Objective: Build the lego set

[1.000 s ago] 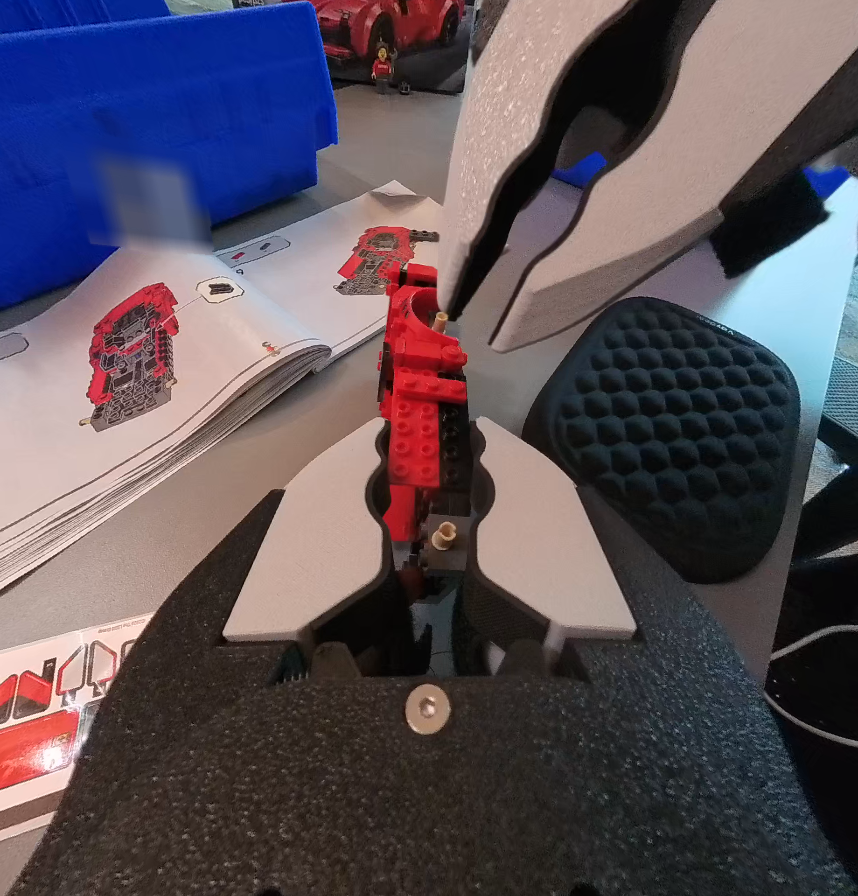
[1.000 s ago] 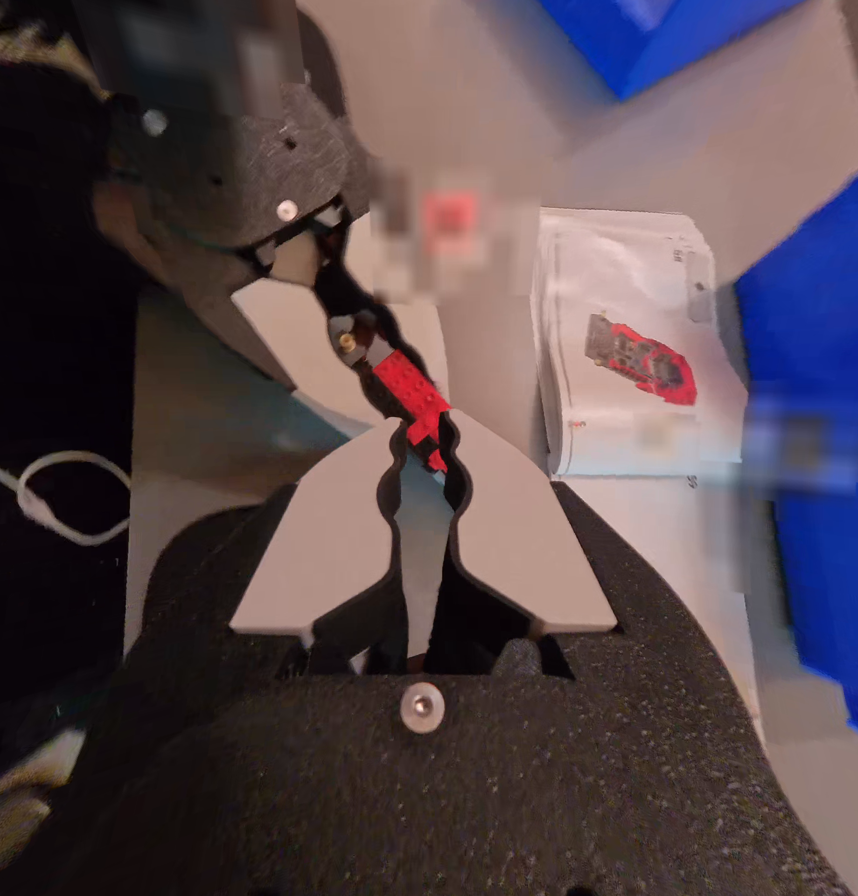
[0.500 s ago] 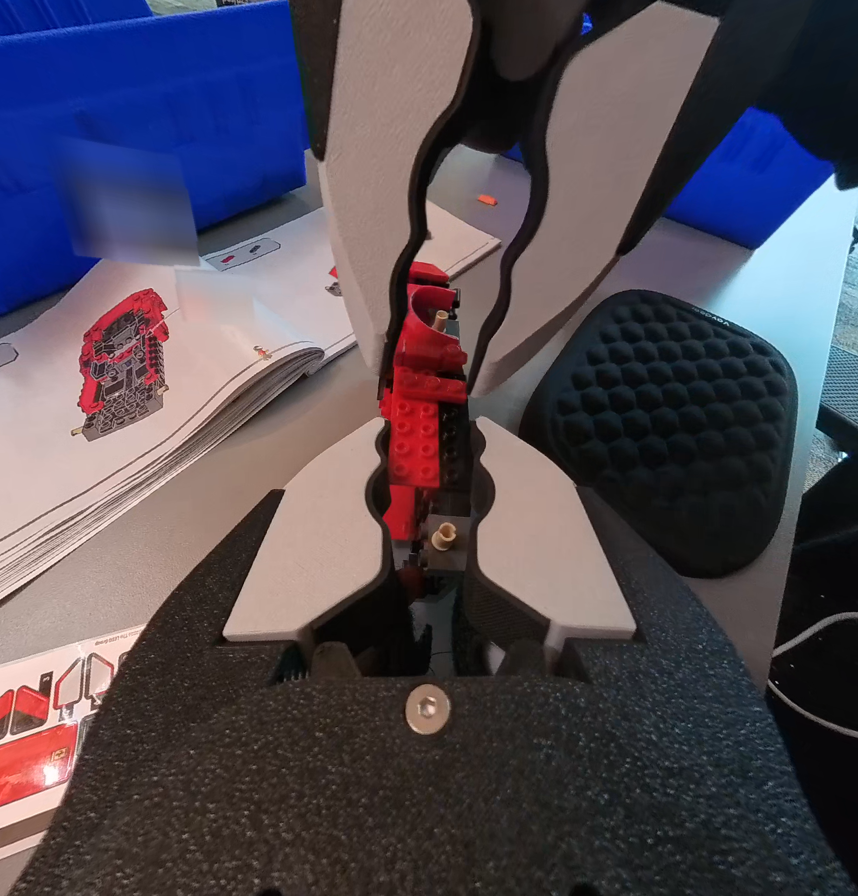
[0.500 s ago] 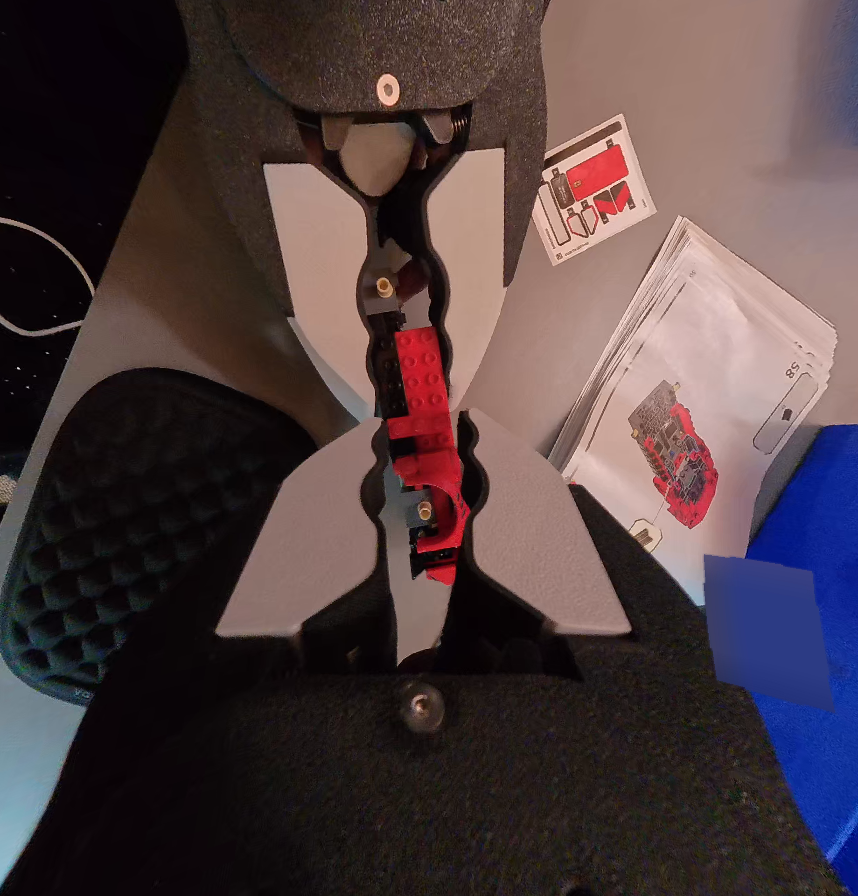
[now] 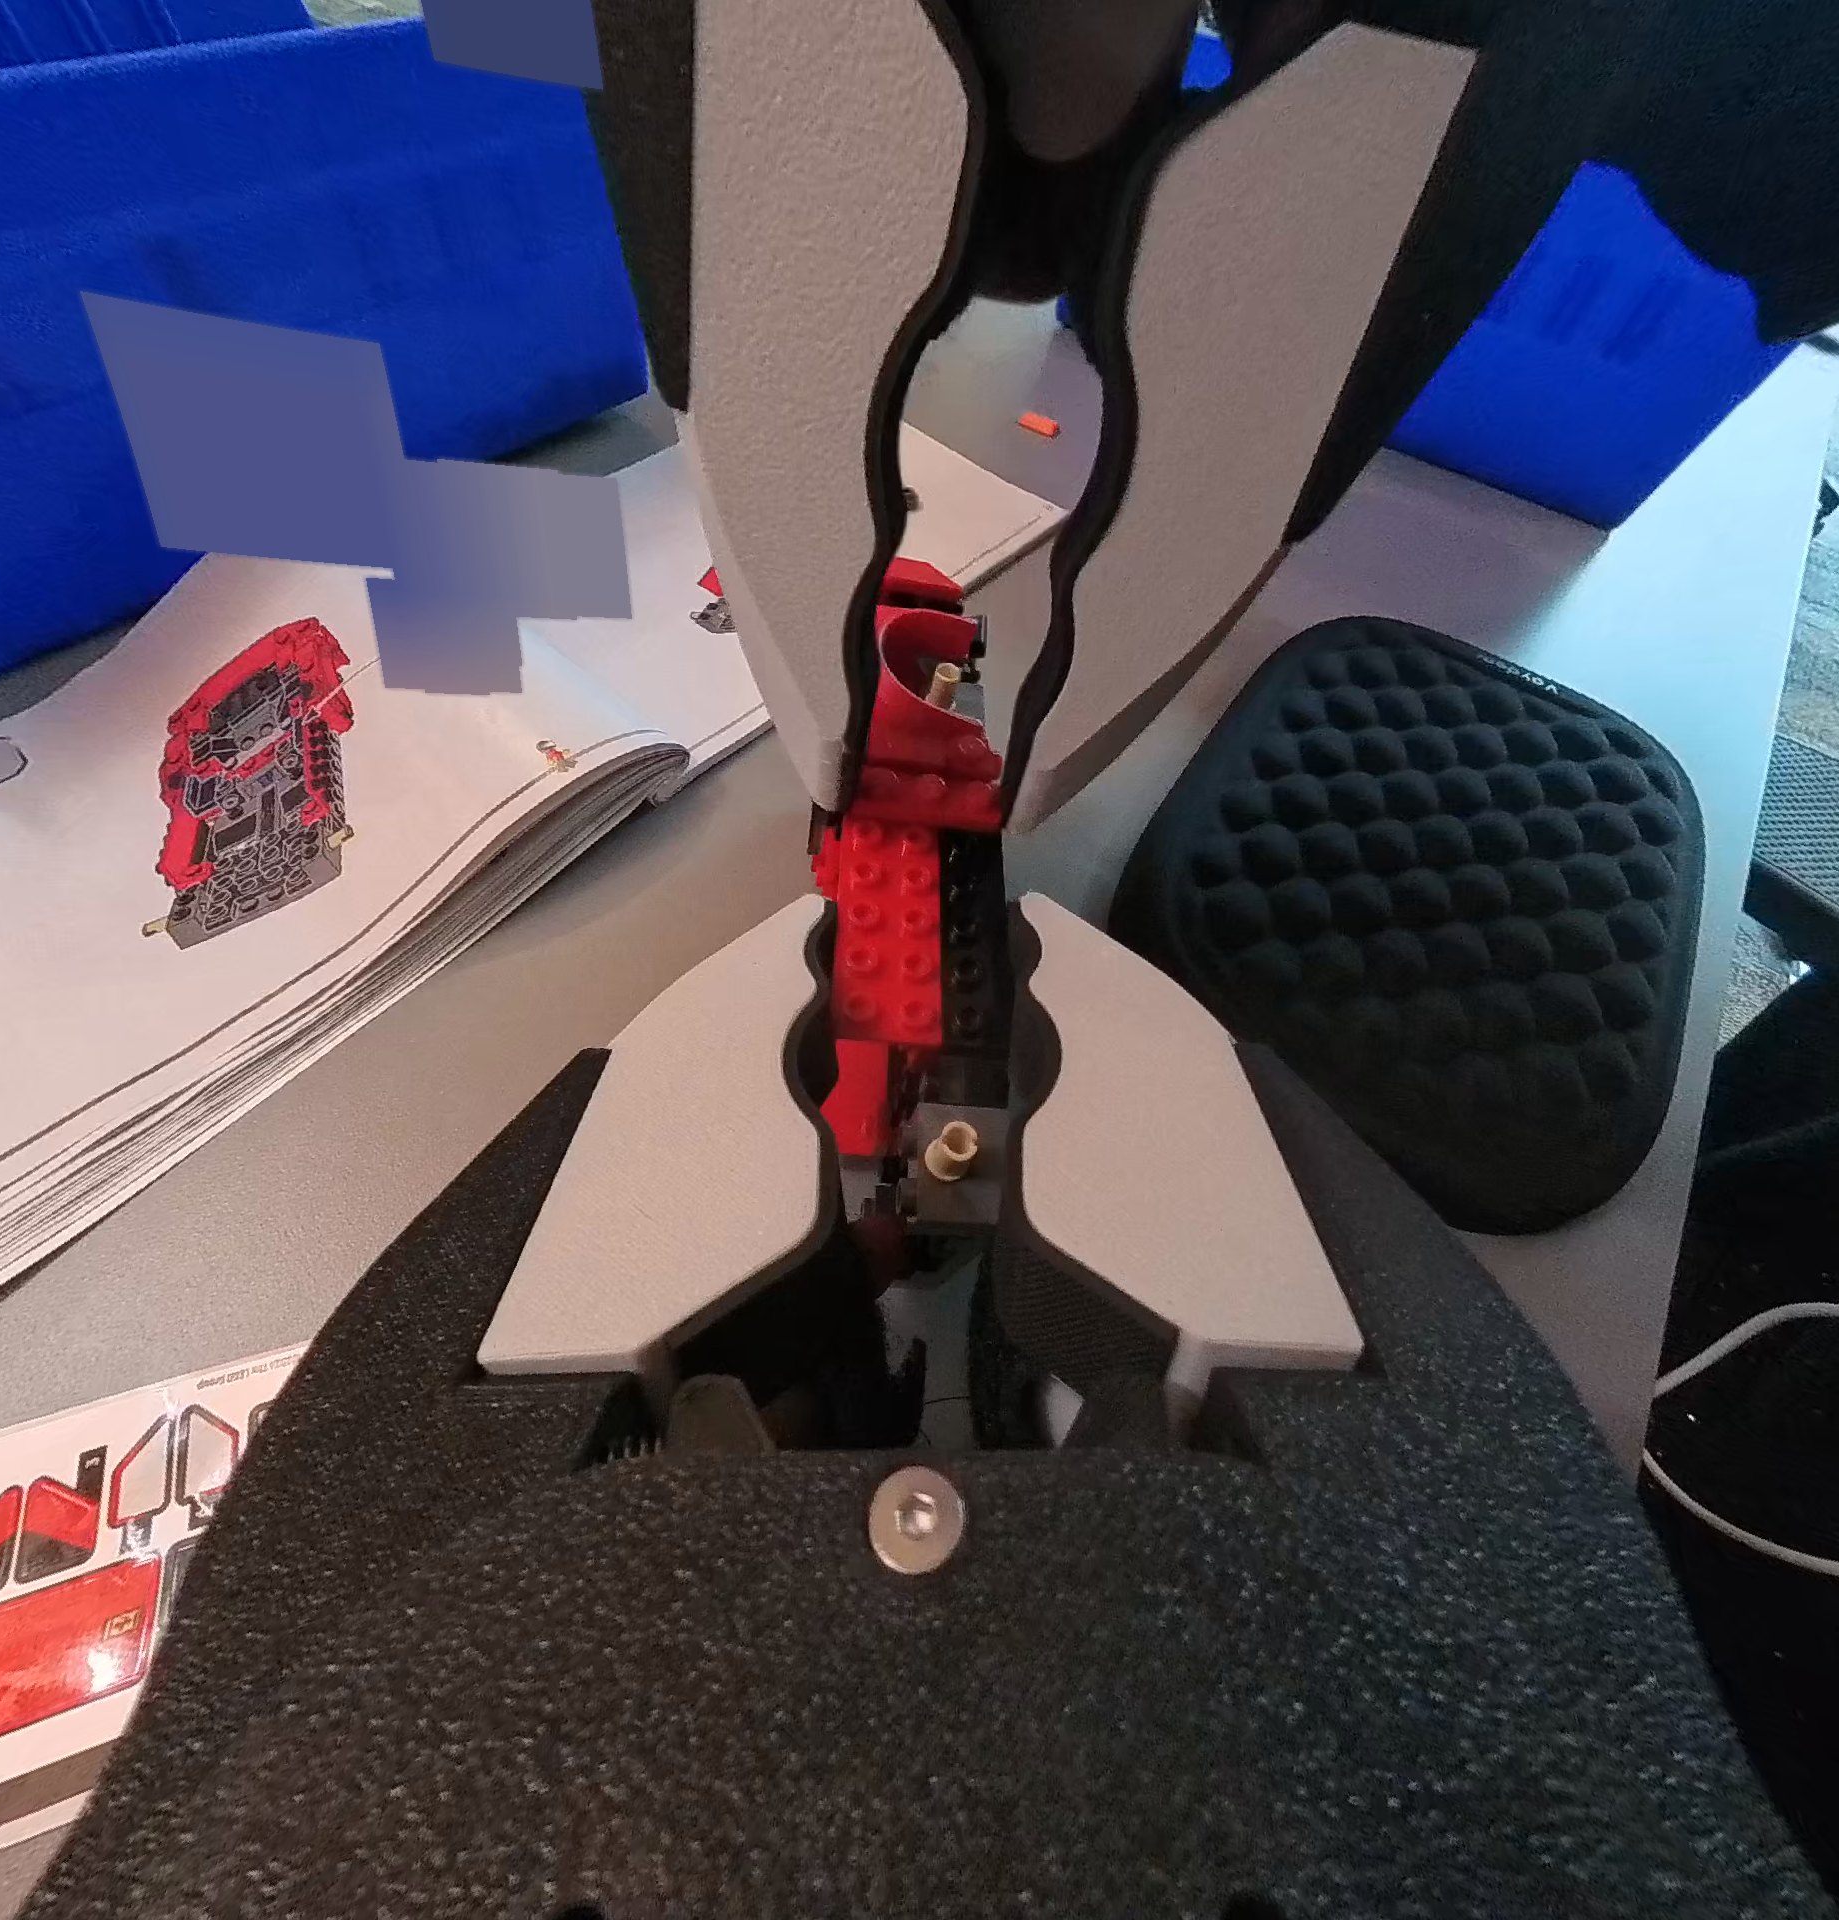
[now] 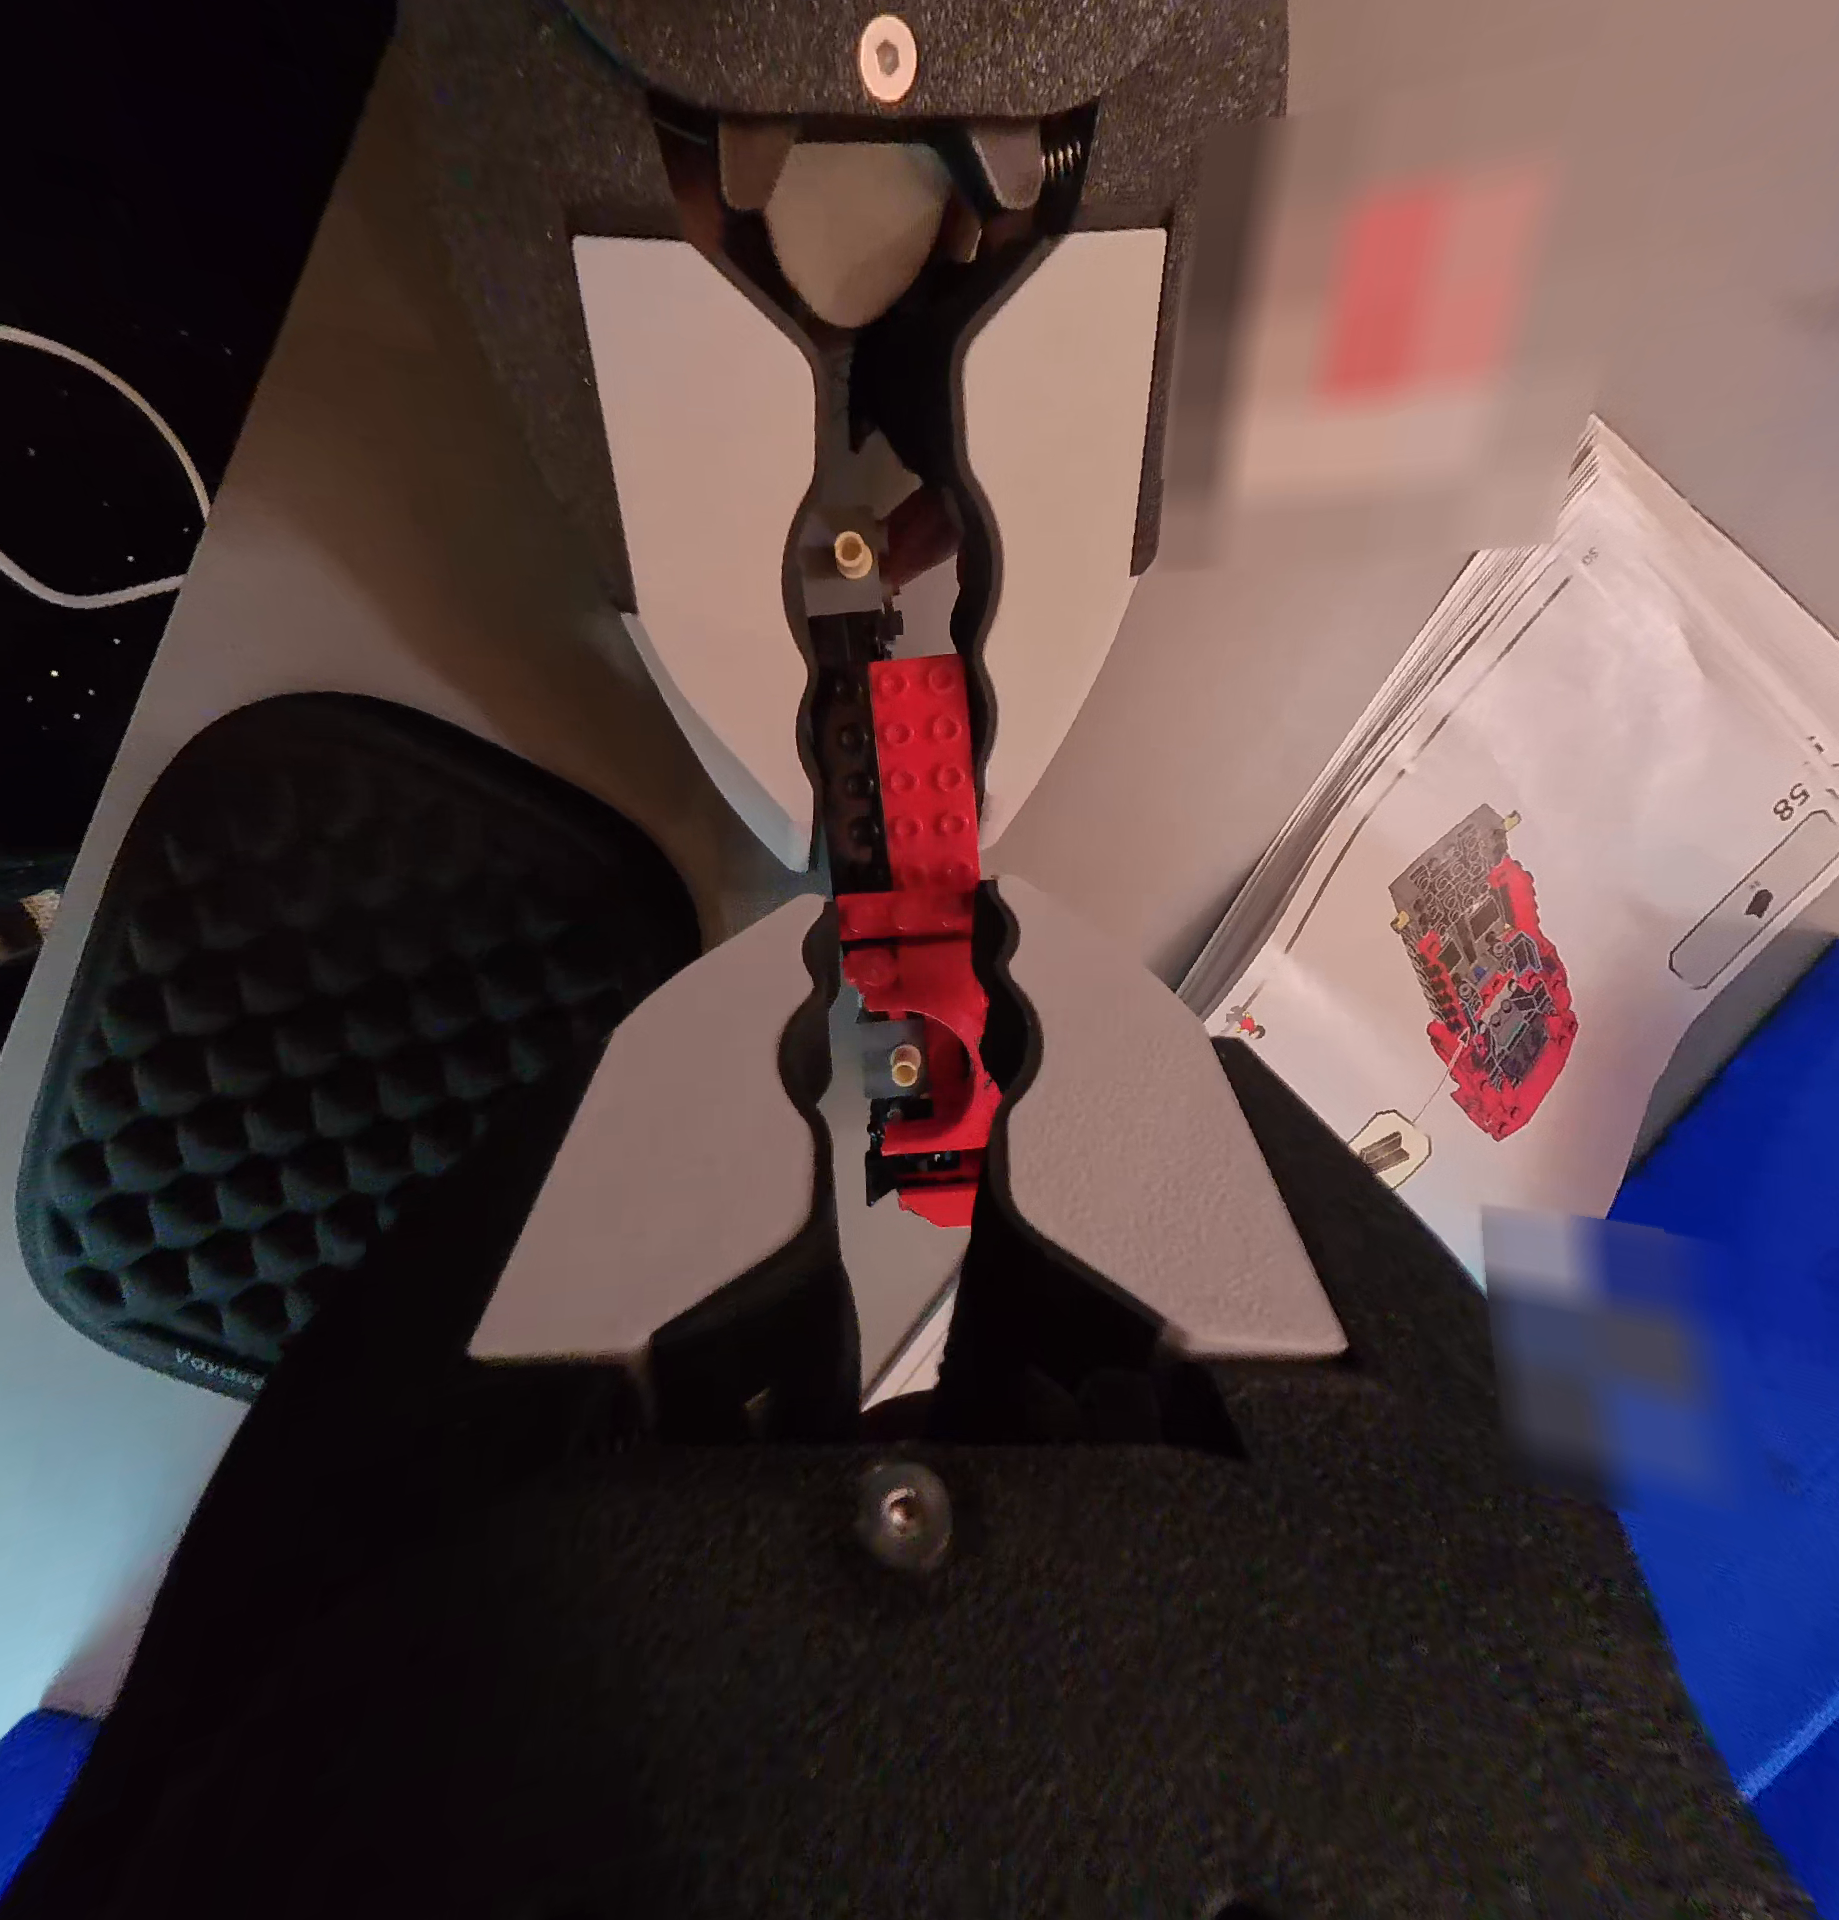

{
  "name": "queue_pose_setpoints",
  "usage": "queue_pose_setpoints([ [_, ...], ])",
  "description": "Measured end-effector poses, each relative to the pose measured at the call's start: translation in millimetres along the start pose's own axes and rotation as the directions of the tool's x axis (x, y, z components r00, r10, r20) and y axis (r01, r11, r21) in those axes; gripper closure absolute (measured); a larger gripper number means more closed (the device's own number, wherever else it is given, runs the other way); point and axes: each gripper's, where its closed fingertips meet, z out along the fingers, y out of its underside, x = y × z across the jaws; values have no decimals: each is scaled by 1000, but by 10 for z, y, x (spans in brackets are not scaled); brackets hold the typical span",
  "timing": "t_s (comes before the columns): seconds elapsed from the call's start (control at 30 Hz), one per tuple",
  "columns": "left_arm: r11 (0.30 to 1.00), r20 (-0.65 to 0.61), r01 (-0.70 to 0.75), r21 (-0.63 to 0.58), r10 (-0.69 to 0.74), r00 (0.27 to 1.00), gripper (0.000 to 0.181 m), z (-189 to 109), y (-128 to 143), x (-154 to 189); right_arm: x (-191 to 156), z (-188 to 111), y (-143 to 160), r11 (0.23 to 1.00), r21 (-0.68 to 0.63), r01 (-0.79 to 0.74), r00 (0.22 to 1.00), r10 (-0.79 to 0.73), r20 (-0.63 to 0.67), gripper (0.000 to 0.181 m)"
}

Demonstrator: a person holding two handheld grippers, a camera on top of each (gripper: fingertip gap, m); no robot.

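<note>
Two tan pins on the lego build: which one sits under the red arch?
The tan pin at the right gripper's end of the lego build; the red arch curves over it. The other tan pin, by the left gripper, sits in a bare grey block.

My left gripper (image 5: 920, 914): rough grainy black body, matt grey smooth fingers (image 5: 686, 1122), shiny metal screw (image 5: 916, 1520). Lego (image 5: 899, 935) is glossy red and black plastic. Manual (image 5: 271, 852) matt paper, sticker sheet (image 5: 53, 1652) glossy. Pad (image 5: 1414, 925) black dimpled cloth. Bin (image 5: 302, 249) blue plastic.
</note>
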Motion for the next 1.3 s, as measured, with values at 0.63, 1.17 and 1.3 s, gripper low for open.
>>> queue_pose_setpoints([
  [0.63,1000,-3,3,1,-3,1000,152,1,-1,1,16,15,5,1000,-13,-7,1000,8,12,155],
  [1.17,1000,-2,4,1,-4,1000,152,1,0,-1,-15,-25,9,998,13,-63,998,62,18,152],
  [1.3,1000,-2,6,1,-6,1000,152,1,-1,-1,22,-65,-20,997,36,-69,998,69,-7,152],
])
